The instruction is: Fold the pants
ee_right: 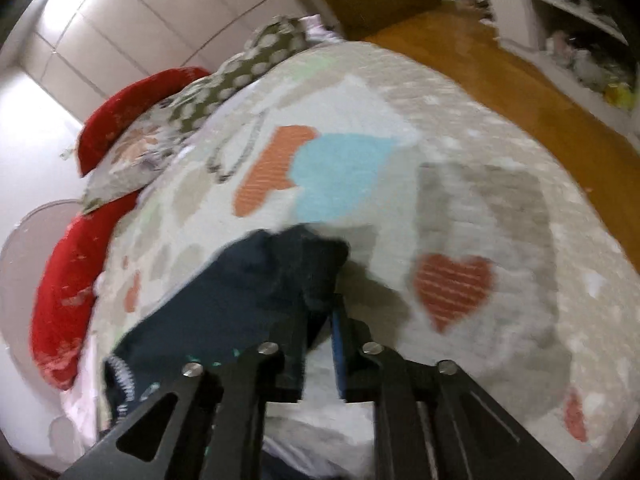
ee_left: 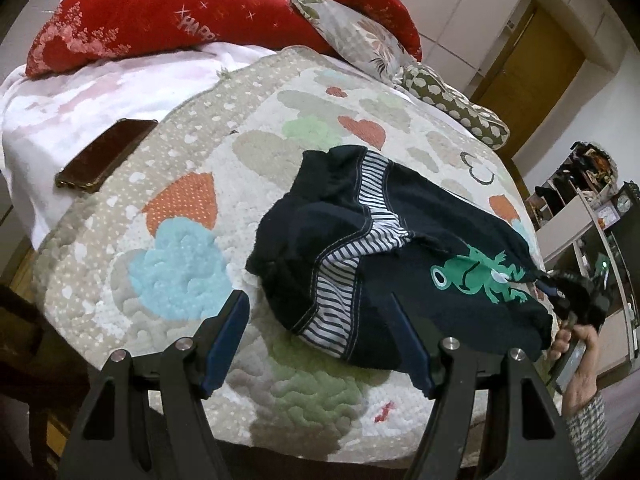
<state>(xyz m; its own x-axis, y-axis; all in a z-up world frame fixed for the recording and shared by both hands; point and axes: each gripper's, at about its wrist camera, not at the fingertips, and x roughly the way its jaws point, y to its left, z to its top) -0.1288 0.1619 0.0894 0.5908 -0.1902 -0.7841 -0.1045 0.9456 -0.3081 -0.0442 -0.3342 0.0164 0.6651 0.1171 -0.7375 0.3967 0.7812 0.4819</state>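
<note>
Small dark navy pants [ee_left: 400,252] with striped side panels and a green frog print lie crumpled on the quilted bed cover [ee_left: 192,168]. My left gripper [ee_left: 316,300] is open, its blue-padded fingers [ee_left: 228,336] just short of the pants' near edge, touching nothing. My right gripper [ee_left: 556,284] is at the pants' right end, shut on the fabric. In the blurred right wrist view the right gripper [ee_right: 324,300] is closed on a bunch of the navy pants [ee_right: 240,292], lifted slightly off the quilt.
A dark phone [ee_left: 104,156] lies on the white sheet at the left. Red pillows [ee_left: 160,20] and patterned pillows [ee_left: 360,36] sit at the bed's head. The bed's near edge is under my left gripper. Shelves [ee_left: 588,200] and wooden floor [ee_right: 520,92] lie beyond.
</note>
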